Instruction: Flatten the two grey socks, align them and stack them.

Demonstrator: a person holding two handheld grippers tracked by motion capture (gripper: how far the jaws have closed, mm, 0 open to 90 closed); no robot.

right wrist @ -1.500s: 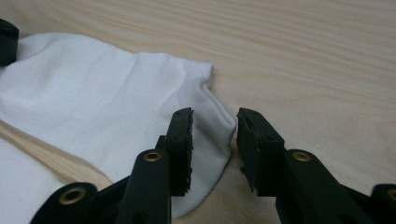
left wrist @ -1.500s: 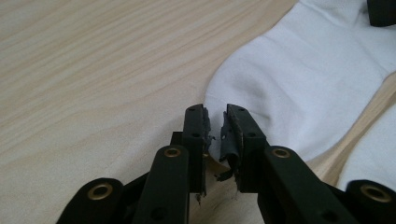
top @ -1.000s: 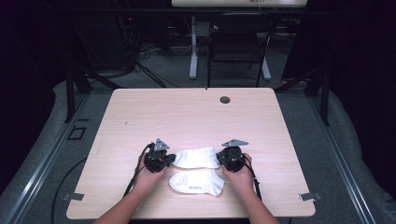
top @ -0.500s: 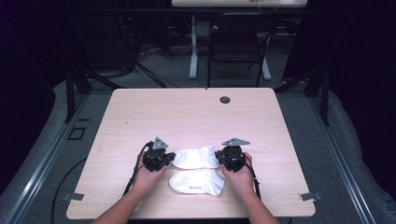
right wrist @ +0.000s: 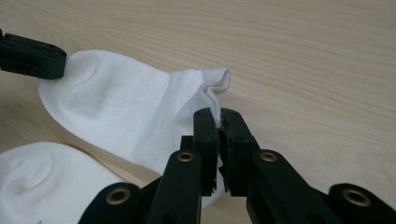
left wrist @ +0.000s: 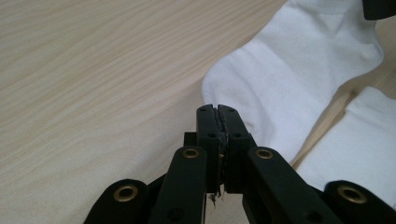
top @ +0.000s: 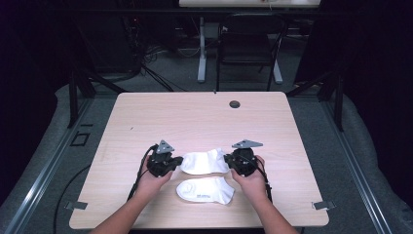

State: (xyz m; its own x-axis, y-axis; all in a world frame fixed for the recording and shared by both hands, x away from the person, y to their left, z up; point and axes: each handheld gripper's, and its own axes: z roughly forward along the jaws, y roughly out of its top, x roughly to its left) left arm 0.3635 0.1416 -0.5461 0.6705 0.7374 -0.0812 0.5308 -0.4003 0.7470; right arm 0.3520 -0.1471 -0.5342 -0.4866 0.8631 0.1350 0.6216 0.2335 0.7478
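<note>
Right tongs: the right gripper (right wrist: 218,122) has its jaws closed on the cuff edge of the far sock (right wrist: 121,112).
Left tongs: the left gripper (left wrist: 218,122) is clamped on that sock's toe end.
Change: the right gripper has edged inward since a second ago, slackening the sock.
Meaning: probably a fold or lift beginning.
Near sock (top: 205,189): flat on the table (top: 195,117), just nearer the person.
Writing: faint print, unreadable.

Two white socks on wooden table (top: 204,117): far sock (top: 204,162) stretched between left gripper (top: 176,161) and right gripper (top: 229,160); near sock (top: 205,189) flat, just beside.
</note>
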